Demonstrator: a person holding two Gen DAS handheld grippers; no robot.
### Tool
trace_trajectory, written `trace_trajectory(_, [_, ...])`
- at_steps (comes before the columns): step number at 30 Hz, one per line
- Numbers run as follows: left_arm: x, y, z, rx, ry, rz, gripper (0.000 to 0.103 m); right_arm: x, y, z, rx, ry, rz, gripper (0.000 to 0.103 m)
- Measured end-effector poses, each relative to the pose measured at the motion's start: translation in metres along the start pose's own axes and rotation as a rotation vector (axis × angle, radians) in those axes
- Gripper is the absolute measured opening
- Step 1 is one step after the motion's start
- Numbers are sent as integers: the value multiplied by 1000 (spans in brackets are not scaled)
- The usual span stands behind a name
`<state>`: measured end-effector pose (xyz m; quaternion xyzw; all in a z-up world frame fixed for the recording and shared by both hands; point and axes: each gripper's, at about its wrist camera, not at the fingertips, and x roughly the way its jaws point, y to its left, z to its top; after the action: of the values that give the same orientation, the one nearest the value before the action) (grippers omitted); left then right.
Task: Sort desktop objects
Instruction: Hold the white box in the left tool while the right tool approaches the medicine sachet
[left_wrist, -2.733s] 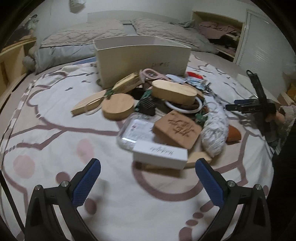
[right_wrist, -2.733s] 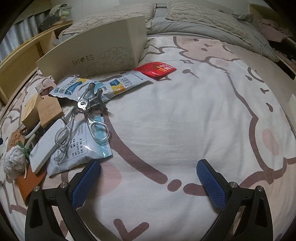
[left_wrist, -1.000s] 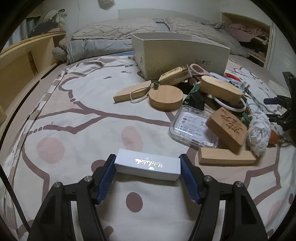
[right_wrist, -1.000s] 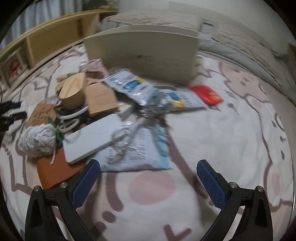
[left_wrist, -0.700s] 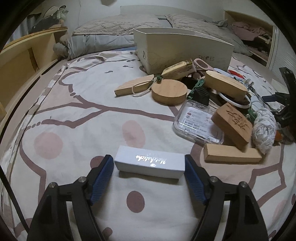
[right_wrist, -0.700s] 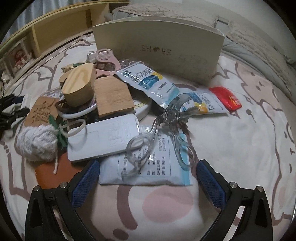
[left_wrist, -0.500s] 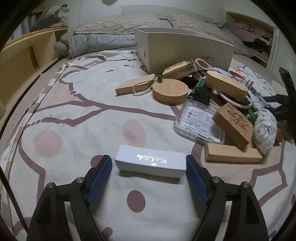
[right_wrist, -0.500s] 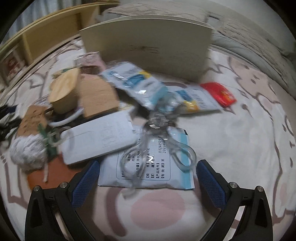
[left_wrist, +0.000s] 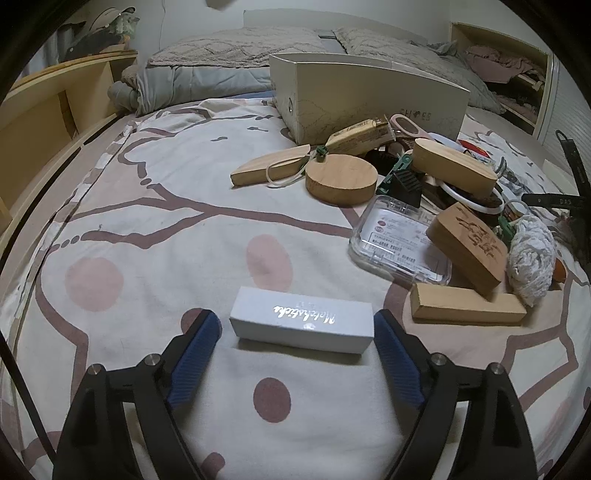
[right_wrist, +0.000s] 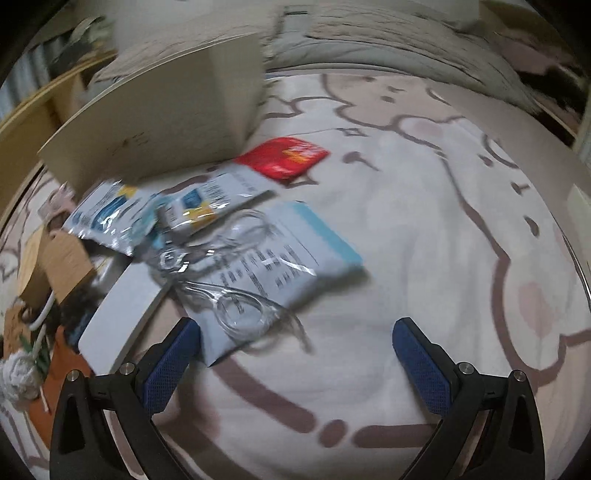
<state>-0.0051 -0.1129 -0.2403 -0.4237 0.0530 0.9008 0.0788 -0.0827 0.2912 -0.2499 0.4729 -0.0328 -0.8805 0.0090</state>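
The white box (left_wrist: 301, 323) lay on the bedspread at lower centre of the left wrist view, long axis crosswise between the left gripper (left_wrist: 297, 352) jaws, which had just been opening and stood clear of both ends.

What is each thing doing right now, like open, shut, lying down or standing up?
left tool: open, just let go, pads clear of the box.
white box: lying flat on the bedspread, closed.
right tool: open, empty.
shoe box: standing upright.
round wooden disc: lying flat.
clear case: closed, flat.
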Motion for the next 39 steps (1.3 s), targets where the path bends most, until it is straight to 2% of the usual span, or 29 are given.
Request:
trace_trajectory(5, [2,-1,0,2,11,-6,94,-10,7,-3,-97,28,25,103])
trace_trajectory(8, [3,-2,0,5,15,-8,97,-29,5,6,-156,-19,33,103])
trace_trajectory(12, [4,-2,1,5,20,-14,98,-38,-12,31,-149,-73,-49,103])
trace_trajectory(15, [4,-2,1,6,21,-14,99,-29,-25,47,-134,-75,-120,103])
trace_trajectory(20, [5,-3,1,4,21,-17,99,0,-45,70,-95,-43,-187,103])
trace_trajectory(24, [4,-3,1,3,22,-19,100,17,-51,71,-85,7,-211,103])
trace_trajectory(33, [6,-4,0,2,21,-24,100,5,-41,34,-136,56,-126,103])
trace_trajectory(36, [6,-4,0,3,21,-23,101,-13,-36,29,-157,9,-188,103])
trace_trajectory(39, [6,-4,0,2,22,-24,101,-38,-25,33,-159,-58,-122,103])
